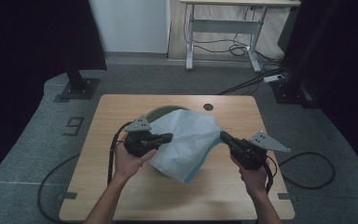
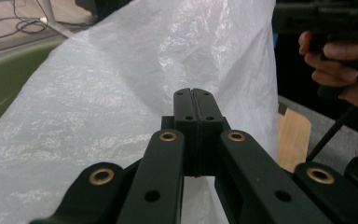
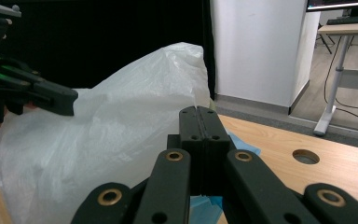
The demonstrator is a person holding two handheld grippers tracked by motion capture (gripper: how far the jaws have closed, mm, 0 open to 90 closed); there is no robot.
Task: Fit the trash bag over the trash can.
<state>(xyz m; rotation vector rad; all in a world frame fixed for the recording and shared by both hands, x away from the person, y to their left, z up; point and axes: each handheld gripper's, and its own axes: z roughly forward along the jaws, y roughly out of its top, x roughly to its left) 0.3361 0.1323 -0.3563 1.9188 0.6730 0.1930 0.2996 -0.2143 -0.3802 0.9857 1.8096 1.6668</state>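
A crinkled white plastic bag is draped over a green bin in the middle of the wooden table. My left gripper is shut on the bag's left edge; in the left gripper view its jaws meet flat with the bag all around them. My right gripper is shut on the bag's right edge. A thin fold of the bag rises from its closed tips. A blue sheet peeks out under the bag's near side.
A round cable hole sits near the table's far edge. Cables trail from both grippers over the grey floor. A second desk with loose wires stands behind, and black stands flank the table at left and right.
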